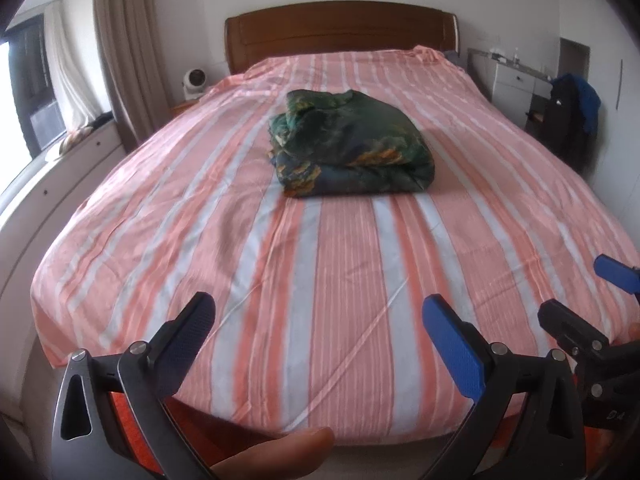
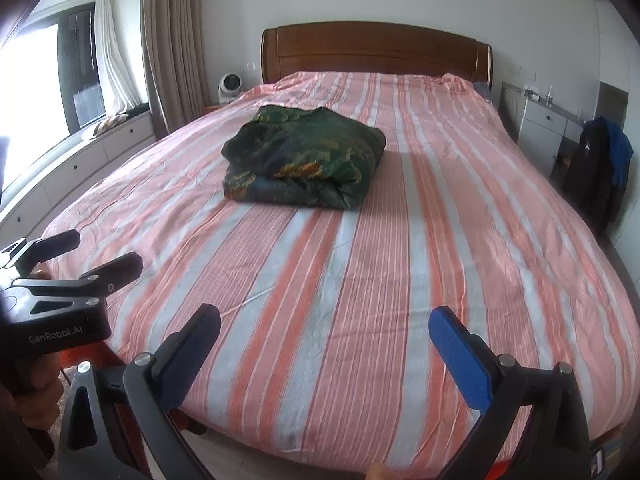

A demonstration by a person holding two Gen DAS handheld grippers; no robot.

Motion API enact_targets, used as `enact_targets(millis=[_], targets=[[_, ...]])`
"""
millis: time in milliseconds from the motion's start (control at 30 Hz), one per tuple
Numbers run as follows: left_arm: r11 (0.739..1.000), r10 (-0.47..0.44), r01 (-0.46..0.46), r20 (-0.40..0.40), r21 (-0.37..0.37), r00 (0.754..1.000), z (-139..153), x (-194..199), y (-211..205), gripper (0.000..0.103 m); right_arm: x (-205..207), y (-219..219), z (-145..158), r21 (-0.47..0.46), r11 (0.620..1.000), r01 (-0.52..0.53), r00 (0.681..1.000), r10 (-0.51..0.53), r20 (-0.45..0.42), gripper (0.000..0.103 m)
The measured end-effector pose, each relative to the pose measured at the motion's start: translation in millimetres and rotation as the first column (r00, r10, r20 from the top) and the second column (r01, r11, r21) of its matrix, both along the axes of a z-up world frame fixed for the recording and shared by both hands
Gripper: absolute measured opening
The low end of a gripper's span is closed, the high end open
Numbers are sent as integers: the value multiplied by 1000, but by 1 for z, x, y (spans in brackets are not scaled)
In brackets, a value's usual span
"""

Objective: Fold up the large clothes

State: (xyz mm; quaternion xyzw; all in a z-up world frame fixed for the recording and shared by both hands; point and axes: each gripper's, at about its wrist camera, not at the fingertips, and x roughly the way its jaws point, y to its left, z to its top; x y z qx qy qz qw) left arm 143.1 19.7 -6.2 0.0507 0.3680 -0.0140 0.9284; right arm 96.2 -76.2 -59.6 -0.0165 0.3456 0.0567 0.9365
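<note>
Bed [image 1: 320, 280] w/ pink-striped sheet [image 2: 400, 260], dark green folded garment [image 1: 348, 148] mid-bed, twd headboard [image 1: 340, 28].

**A bedroom in a home**

Ahead of the fingers stretches a wide bed covered in a pink-and-white striped sheet [image 1: 320, 264], ending at a curved brown wooden headboard [image 1: 340, 32] against a plain white wall. Left of the fingers, long beige curtains [image 2: 172, 40] hang beside a bright window with a low white drawer unit [image 2: 80, 164] under it. A small round white fan [image 2: 229, 85] stands near the headboard. Right of the fingers, a white desk with drawers [image 2: 544, 128] stands by the wall, with dark and blue clothing [image 2: 604, 160] hung just beside it.
</note>
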Motion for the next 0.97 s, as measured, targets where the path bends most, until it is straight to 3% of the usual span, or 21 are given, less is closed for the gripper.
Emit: enact_targets(millis=[233, 467, 700, 967], targets=[[997, -20, 19, 7, 72, 1000, 11, -29, -9, 103, -26, 6, 17, -41, 999, 32, 999, -33, -30, 103], [999, -25, 25, -9, 35, 1000, 17, -32, -12, 103, -37, 2, 17, -50, 998, 44, 998, -47, -45, 103], [1000, -11, 12, -55, 16, 998, 4, -24, -7, 103, -33, 3, 12, -67, 996, 52, 997, -56, -48, 103], [1000, -6, 7, -34, 24, 999, 4, -24, -10, 103, -33, 8, 13, -64, 997, 36, 999, -38, -35, 103]])
